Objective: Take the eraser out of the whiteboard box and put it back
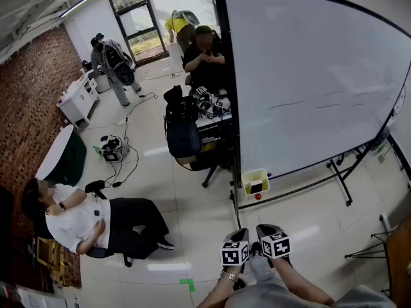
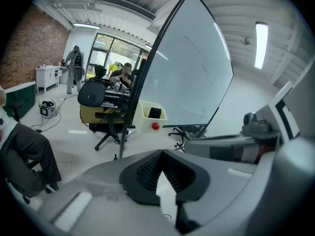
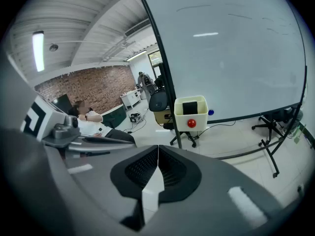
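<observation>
A pale yellow whiteboard box [image 1: 255,179] hangs at the lower left corner of the whiteboard [image 1: 314,76], with a red round magnet [image 1: 258,196] just under it. The black eraser [image 1: 256,187] stands inside the box. Both gripper views show the box [image 2: 152,116] [image 3: 191,113] with the eraser [image 2: 154,113] [image 3: 190,106] ahead, well out of reach. My left gripper [image 1: 236,235] [image 2: 161,154] and right gripper [image 1: 267,230] [image 3: 158,149] are held side by side low in the head view. Each is shut with nothing between its jaws.
The whiteboard stand's legs [image 1: 340,178] spread over the white tiled floor. An office chair with a bag [image 1: 183,133] and a seated person [image 1: 205,53] are behind the board's left edge. Another person [image 1: 83,220] sits at the left. Cables [image 1: 125,153] lie beyond.
</observation>
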Available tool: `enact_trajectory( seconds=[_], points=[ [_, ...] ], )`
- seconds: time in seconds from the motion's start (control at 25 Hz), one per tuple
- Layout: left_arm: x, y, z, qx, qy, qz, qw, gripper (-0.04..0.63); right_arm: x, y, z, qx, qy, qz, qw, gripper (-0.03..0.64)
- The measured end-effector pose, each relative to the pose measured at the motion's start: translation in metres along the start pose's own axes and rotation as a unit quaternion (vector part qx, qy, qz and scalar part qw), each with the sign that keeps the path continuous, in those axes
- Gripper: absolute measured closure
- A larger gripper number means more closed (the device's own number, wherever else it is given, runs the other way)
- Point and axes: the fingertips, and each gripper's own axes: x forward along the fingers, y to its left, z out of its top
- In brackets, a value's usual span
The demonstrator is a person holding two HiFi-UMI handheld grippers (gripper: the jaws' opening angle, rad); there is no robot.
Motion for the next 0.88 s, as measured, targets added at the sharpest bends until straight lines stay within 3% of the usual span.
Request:
enact_trajectory(
  seconds=[0.12, 0.2, 0.32, 0.56, 0.88],
  points=[
    [0.025, 0.005, 0.03, 0.005, 0.003, 0.01, 0.9999, 0.589, 0.021, -0.03, 0.031, -0.001, 0.007, -0.004, 1.0, 0.582],
    [0.043, 0.008, 0.054, 0.005, -0.001, 0.016, 0.9999, 0.589, 0.036, -0.053, 0.058, -0.005, 0.004, -0.01, 1.0, 0.475],
    [0.063, 0.017, 0.082, -0.005, -0.002, 0.029, 0.9996, 0.589, 0.061, -0.086, 0.087, 0.0, 0.017, -0.024, 1.0, 0.387],
    [0.083, 0.041, 0.11, -0.019, 0.0, 0.051, 0.9985, 0.589, 0.113, -0.118, 0.091, 0.008, 0.081, -0.036, 0.996, 0.351],
    [0.103, 0.047, 0.136, -0.007, 0.001, 0.034, 0.9994, 0.589, 0.133, -0.118, 0.088, 0.021, 0.112, -0.048, 0.992, 0.334]
  ],
)
